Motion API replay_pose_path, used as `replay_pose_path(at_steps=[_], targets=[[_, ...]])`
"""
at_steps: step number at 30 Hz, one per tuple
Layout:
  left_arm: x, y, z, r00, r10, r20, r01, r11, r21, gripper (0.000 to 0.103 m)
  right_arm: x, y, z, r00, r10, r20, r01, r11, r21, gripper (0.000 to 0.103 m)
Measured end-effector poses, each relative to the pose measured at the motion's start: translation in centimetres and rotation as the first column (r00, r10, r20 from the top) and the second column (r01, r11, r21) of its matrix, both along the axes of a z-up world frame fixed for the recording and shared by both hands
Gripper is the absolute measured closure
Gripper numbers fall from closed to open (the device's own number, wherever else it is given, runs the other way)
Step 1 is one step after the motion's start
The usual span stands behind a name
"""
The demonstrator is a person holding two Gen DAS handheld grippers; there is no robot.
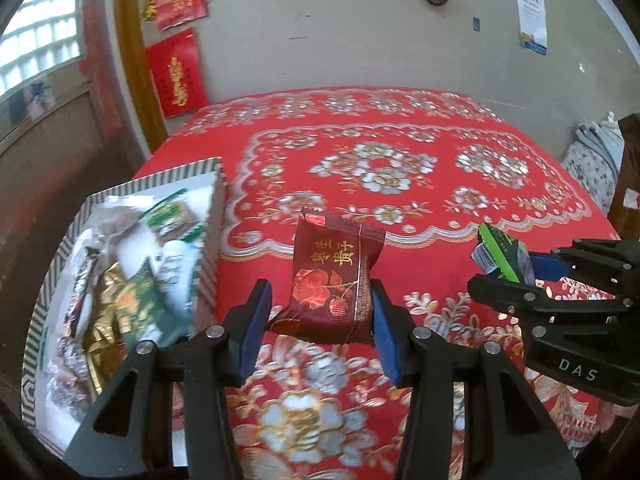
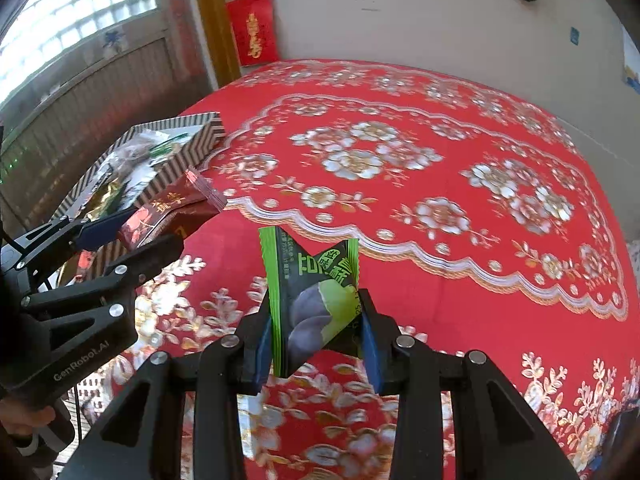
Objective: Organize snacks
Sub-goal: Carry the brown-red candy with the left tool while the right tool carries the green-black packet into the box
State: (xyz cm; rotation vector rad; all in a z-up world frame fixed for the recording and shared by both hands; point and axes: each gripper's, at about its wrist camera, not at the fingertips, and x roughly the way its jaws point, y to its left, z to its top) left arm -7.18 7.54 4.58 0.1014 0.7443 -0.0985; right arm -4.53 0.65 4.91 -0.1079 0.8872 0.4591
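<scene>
My left gripper (image 1: pixel 320 320) is shut on a dark red snack packet (image 1: pixel 334 276) with gold characters and roses, held above the red tablecloth. The packet also shows in the right wrist view (image 2: pixel 168 212), beside the box. My right gripper (image 2: pixel 316 328) is shut on a green and black snack packet (image 2: pixel 312 300), held above the cloth; this packet also shows in the left wrist view (image 1: pixel 500 252). A striped box (image 1: pixel 212 240) holding several snack packets stands at the left of the table; it also shows in the right wrist view (image 2: pixel 180 144).
The table is covered by a red floral tablecloth (image 1: pixel 380 168). A wall with red paper decorations (image 1: pixel 176 72) stands behind it. A wooden chair back (image 1: pixel 628 184) stands at the right edge. A window (image 2: pixel 72 20) is at the far left.
</scene>
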Motion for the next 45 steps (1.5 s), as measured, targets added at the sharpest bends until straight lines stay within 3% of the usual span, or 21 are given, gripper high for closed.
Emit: replay_pose_path(at_steps=[13,31,45], targets=[[-2.6,6.3,2.2,0.991,0.122,0.058,-0.121,0.992,-0.031,0.053,-0.9,6.6,1.7,0.992,0.126,0.030,-0.127,0.992,0.007,0.066],[-6.3,16.7,1.8,0.942,0.329,0.062,-0.326,0.944,-0.055,0.053,-1.9,17.7,2.6,0.944,0.327,0.038,-0.326,0.945,-0.040,0.066],[-6.6,19.0,0.0,0.924,0.381,0.042,-0.379,0.924,-0.048,0.053,-2.5,22.5,1.2,0.920,0.392,0.013,-0.388,0.913,-0.126,0.065]])
